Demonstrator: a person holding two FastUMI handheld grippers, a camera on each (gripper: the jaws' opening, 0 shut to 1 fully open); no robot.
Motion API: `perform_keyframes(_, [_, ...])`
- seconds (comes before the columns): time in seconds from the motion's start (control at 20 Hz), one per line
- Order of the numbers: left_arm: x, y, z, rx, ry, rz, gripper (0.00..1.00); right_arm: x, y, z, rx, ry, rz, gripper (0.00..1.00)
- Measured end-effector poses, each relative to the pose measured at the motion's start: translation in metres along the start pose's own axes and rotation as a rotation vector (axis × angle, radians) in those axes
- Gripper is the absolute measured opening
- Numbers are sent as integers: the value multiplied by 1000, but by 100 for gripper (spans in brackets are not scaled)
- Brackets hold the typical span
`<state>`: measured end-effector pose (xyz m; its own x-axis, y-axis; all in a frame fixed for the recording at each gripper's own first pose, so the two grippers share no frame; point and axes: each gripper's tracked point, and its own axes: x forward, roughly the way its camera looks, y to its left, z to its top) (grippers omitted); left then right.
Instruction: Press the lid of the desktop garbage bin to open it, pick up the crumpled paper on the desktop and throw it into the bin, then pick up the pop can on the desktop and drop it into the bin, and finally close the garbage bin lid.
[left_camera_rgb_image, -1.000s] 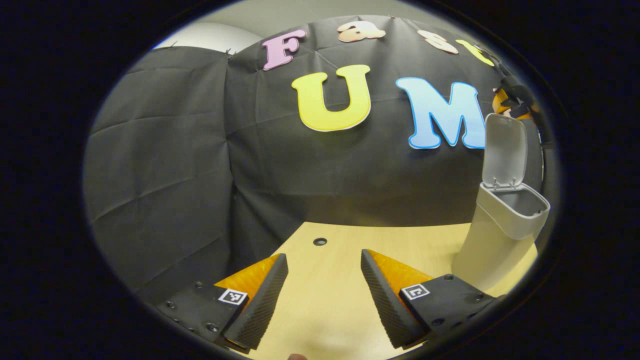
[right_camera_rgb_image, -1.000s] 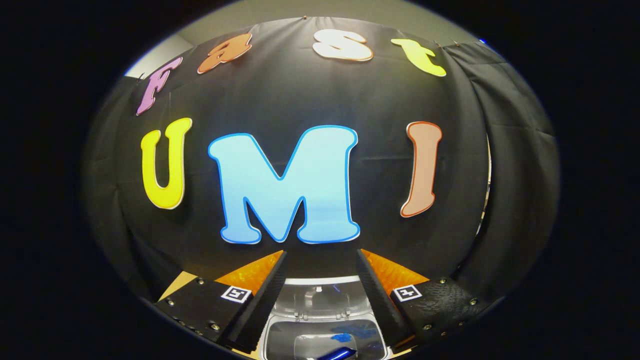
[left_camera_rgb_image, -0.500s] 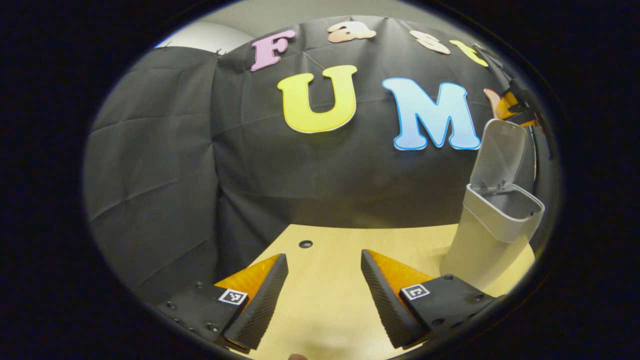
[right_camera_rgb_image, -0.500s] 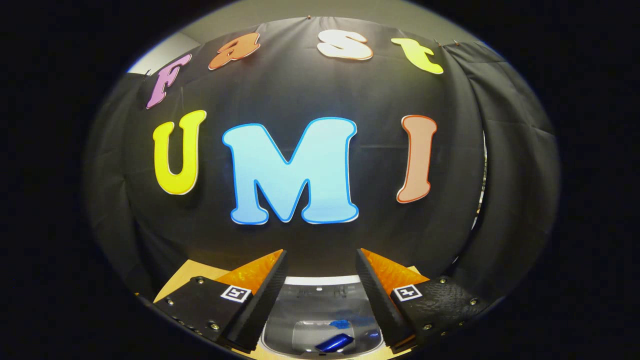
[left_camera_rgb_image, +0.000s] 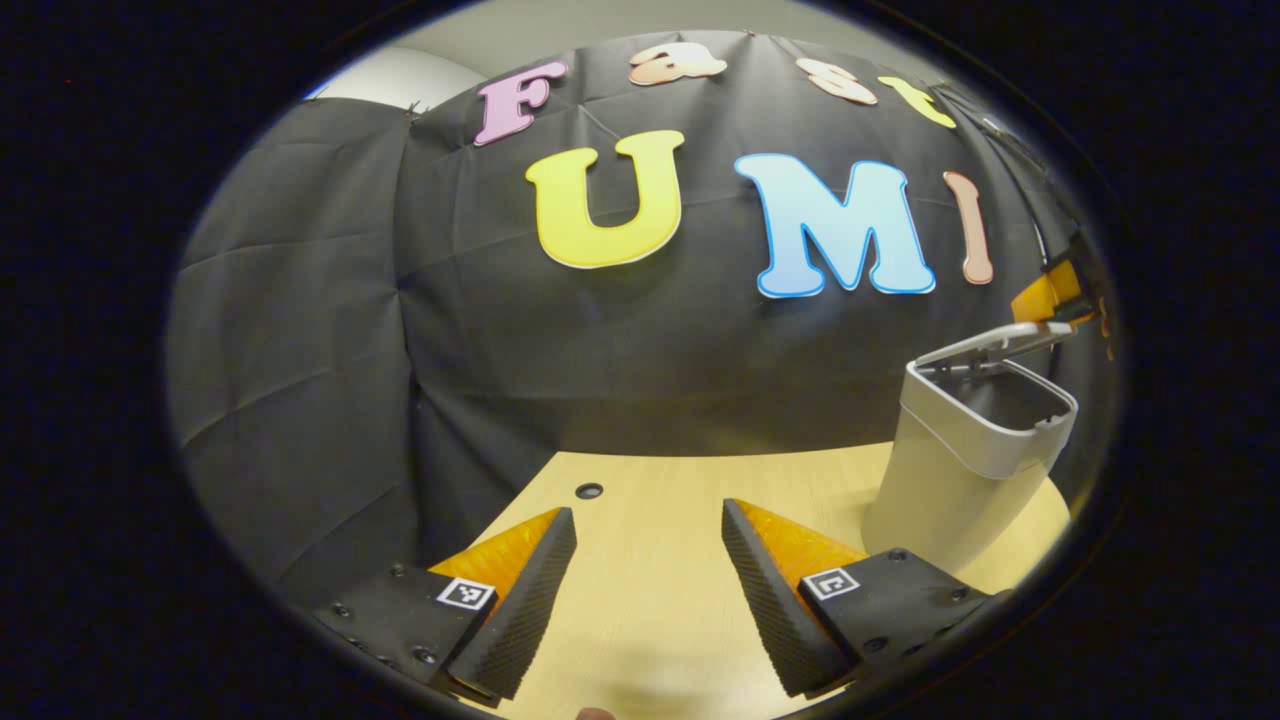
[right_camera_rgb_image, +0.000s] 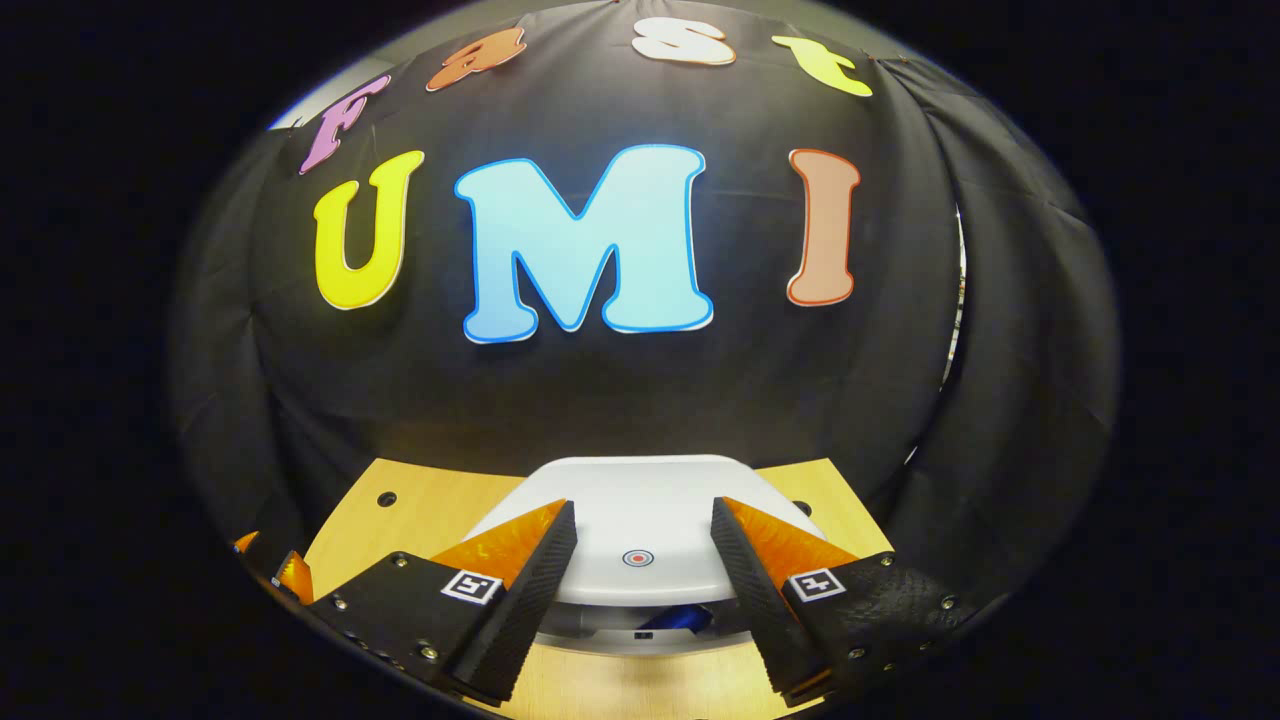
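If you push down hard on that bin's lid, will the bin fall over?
Probably not. The tall pale plastic desktop bin stands flat on the wooden table, so a downward push should steady it. A sideways shove might tip it, as it looks narrow and light. Its hinged white lid, nearly down, likely swings easily.

Both views are evenly lit from overhead, moderately bright in the middle and dimming toward the round edge. The black cloth wall (right_camera_rgb_image: 640, 400) soaks up light and shows soft creases. The wooden bench (left_camera_rgb_image: 660, 600) glows warm yellow, with a faint blurred shadow near the bottom edge of the left gripper view. The bin lid (right_camera_rgb_image: 640, 500) is the brightest surface in the right gripper view, with no harsh glare. Fisheye distortion bends straight lines strongly at the rim. Focus is sharp at centre, softer at the edges.
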<state>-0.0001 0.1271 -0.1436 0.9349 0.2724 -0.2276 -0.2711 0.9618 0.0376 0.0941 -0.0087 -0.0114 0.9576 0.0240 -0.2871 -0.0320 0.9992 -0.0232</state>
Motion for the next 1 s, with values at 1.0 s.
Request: perform_keyframes(1.0, [9,-1,-5,-6,17,-9,100,13,0,-49,-21,35,-10,89])
